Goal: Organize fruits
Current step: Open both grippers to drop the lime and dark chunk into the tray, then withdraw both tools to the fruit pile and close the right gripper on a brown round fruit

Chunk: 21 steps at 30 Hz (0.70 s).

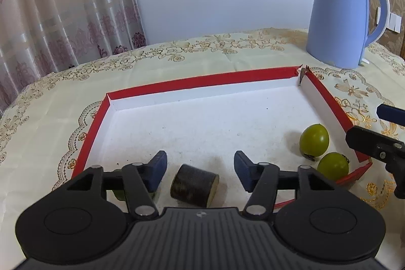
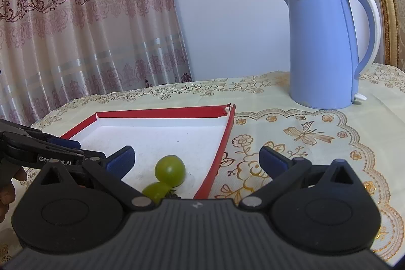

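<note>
While released above cream embroidered tablecloth (image 1: 202, 52), both claws (image 1: 200, 170) (image 2: 196, 160) gaping; pale blue kettle (image 1: 339, 19) at one o'clock, patterned curtain (image 1: 63, 4) at ten.

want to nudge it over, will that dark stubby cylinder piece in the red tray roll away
The dark short cylinder piece lies on its curved side, so it probably rolls if pushed sideways. It looks stiff and solid. The red-rimmed white tray wall should stop it.

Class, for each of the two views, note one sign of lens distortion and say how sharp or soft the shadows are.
Left wrist view: the red-rimmed white cardboard tray bows and the tall blue plastic kettle leans inward; the dark sugarcane cylinder casts only a faint, soft shadow. Right wrist view: black vignette in the corners, curtain folds slanted; soft shadow beside the round green fruits.
</note>
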Motion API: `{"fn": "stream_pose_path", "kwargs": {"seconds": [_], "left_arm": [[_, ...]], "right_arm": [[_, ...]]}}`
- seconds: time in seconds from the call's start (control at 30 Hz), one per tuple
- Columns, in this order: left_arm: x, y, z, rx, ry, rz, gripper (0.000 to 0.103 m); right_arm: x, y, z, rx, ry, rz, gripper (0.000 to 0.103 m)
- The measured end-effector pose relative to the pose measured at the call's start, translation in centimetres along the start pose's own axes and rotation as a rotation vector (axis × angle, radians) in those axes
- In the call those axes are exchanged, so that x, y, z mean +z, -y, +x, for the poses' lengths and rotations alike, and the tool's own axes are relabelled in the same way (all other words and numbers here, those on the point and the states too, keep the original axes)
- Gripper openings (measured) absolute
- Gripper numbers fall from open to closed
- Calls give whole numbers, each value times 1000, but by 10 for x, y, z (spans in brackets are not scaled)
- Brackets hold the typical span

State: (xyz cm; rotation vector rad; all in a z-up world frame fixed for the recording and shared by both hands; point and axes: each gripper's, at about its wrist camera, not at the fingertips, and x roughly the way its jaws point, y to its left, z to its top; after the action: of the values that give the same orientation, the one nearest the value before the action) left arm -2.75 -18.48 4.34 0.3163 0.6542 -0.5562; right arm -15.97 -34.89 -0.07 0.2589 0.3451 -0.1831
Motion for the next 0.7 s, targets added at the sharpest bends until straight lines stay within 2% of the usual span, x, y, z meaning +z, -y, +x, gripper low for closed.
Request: {"fn": "stream_pose_path", "kwargs": {"seconds": [0.07,0.13,0.4,0.6,0.7], "left_arm": [[1,-1,-4,6,13,2,68],[2,-1,-10,16,30,6,70],[1,-9,-35,51,70,20,70],[-24,-28,-82,72,123,-6,70],[-51,-38,-115,86,174,-1,84]], "right_arm": [[0,0,0,0,-1,0,103],[0,0,0,-1,0,0,103],[-1,1,-4,4,25,5,103],[0,-2,-28,9,115,9,103],[-5,-11,-67,25,149,-1,103]]}}
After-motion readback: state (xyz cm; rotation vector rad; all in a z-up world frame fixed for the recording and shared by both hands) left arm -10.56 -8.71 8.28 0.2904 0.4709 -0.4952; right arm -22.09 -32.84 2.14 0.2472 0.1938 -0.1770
